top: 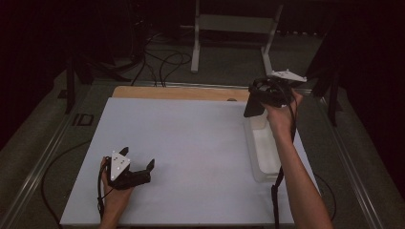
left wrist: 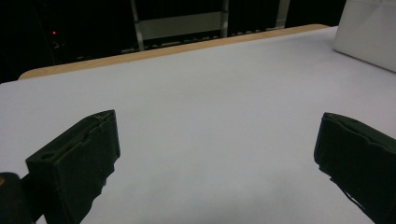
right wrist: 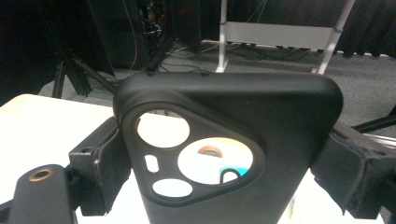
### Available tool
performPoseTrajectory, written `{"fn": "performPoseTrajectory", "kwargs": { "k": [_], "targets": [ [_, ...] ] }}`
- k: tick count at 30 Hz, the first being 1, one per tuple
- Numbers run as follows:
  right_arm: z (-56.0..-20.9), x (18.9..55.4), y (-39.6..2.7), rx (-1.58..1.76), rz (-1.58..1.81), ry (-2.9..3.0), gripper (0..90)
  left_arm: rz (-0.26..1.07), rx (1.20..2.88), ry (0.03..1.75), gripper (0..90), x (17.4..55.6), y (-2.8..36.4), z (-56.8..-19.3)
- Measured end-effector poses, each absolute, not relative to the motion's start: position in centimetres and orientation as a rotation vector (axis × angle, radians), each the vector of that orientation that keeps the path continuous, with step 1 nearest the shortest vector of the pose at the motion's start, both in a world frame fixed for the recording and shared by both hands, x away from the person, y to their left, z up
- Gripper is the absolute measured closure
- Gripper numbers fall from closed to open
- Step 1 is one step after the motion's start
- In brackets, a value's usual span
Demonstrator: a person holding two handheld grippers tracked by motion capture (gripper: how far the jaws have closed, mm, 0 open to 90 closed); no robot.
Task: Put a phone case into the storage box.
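Observation:
My right gripper is raised over the far right of the white table, shut on a black phone case. In the right gripper view the phone case stands upright between the two jaws, its camera cut-outs facing me. Below it lies a clear plastic bin along the table's right edge. My left gripper rests low at the table's front left, open, with nothing between its fingers. The left gripper view looks across bare white tabletop toward the bin's corner.
A wooden strip runs along the table's far edge. Beyond it stand a white metal frame and loose cables on the dark floor. Metal rails flank the table on both sides.

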State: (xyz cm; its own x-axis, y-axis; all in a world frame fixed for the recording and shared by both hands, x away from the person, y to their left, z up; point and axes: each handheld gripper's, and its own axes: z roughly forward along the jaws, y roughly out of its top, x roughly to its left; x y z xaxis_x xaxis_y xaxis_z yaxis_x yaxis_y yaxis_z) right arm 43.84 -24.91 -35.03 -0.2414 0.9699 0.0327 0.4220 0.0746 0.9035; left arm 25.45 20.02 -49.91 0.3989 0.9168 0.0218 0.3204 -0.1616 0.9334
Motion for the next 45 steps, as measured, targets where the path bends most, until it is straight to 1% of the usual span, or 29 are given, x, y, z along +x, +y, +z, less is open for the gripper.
{"fn": "performPoseTrajectory", "kwargs": {
  "k": [20, 45],
  "targets": [
    [-36.1, 44.8, -26.8, 1.458, 1.048, 1.717, 12.9, 0.778, 1.701, 1.094, 0.8, 25.5, 19.9, -49.9],
    [-39.8, 45.9, -27.2, 1.548, 0.961, 1.751, 12.7, 0.779, 1.704, 1.092, 0.9, 25.5, 19.8, -50.0]
  ]
}}
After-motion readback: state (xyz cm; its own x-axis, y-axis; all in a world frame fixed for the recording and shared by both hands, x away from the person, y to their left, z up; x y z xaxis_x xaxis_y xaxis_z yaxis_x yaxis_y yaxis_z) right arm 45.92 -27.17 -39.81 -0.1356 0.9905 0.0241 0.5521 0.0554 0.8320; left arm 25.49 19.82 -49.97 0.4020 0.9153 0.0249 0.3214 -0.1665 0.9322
